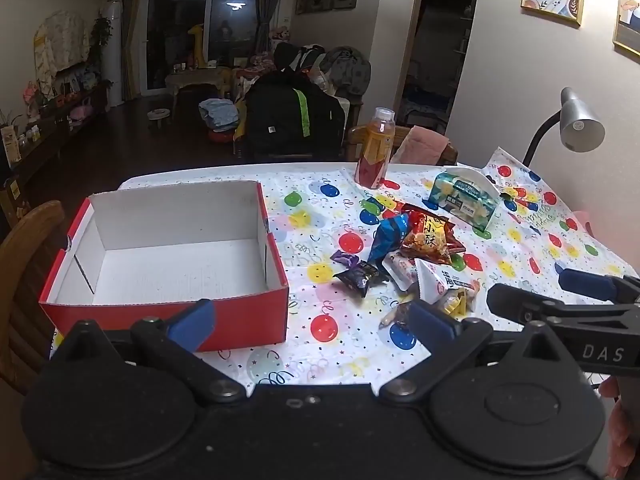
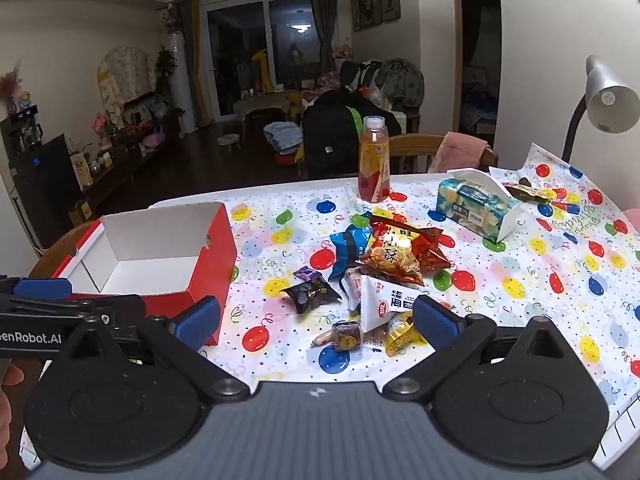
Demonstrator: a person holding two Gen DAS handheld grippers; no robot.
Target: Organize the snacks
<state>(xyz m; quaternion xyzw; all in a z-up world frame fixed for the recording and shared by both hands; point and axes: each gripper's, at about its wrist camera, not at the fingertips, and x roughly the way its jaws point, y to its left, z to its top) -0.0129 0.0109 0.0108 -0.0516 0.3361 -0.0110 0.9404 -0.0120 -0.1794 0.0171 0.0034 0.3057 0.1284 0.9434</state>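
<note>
Snacks [image 2: 380, 276] lie heaped near the middle of the surface [image 2: 540, 280], which wears a balloon-print cloth: an orange-red crisp bag [image 2: 394, 258] on top, a blue packet [image 2: 346, 246] beside it, a white sachet [image 2: 386, 304] and a dark wrapped sweet [image 2: 310, 294] toward the near edge. To their left sits a red cardboard box [image 1: 168, 256], white inside and holding nothing. Behind the heap stand a juice bottle [image 2: 374, 160], a tissue pack [image 2: 476, 210] and a desk lamp [image 2: 608, 96]. Left claw [image 1: 312, 322] and right claw [image 2: 316, 320] both gape wide, gripping nothing, short of the pile.
</note>
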